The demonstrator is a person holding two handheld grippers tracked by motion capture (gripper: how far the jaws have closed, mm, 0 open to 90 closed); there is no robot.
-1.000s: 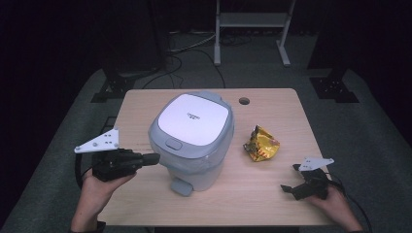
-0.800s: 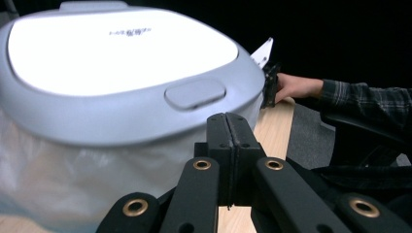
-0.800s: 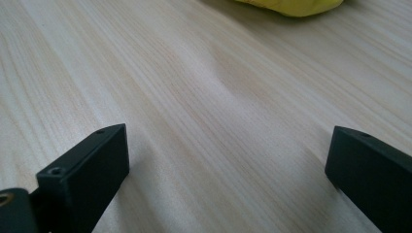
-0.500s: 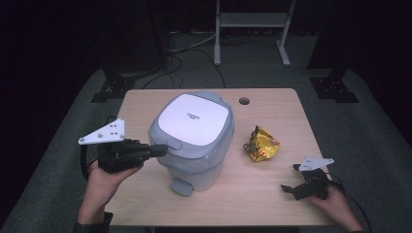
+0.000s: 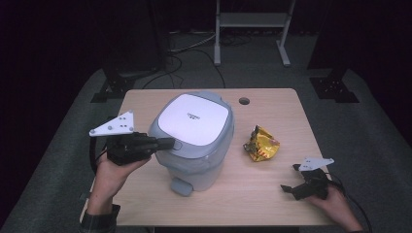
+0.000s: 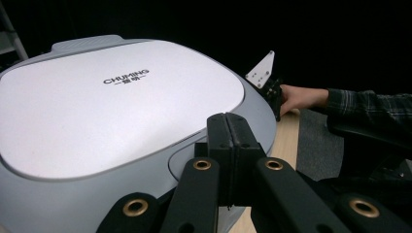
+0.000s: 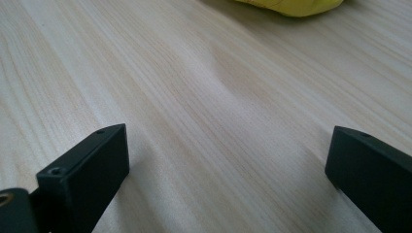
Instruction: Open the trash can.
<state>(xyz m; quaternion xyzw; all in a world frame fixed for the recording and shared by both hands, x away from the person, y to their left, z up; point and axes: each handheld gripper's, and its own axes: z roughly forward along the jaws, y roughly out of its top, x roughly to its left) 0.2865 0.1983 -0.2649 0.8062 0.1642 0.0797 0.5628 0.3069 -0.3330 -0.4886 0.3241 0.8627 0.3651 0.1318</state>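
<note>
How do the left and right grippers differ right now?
Left gripper: jaws shut with nothing between them, tips at the grey bin's lid button. Right gripper: jaws wide open, low over the bare wooden table, near the yellow wrapper. Both are hand-held.

The right gripper (image 7: 228,165), jaws wide apart, lies low over the wooden table (image 7: 194,97), a yellow wrapper (image 7: 291,5) beyond.

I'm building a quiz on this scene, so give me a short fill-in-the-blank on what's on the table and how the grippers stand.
1. The left gripper has its jaws ____ at the bin's lid button.
2. The right gripper rests with its jaws ____.
3. The crumpled wrapper is ____ in colour.

Missing words: shut; open; yellow
</note>
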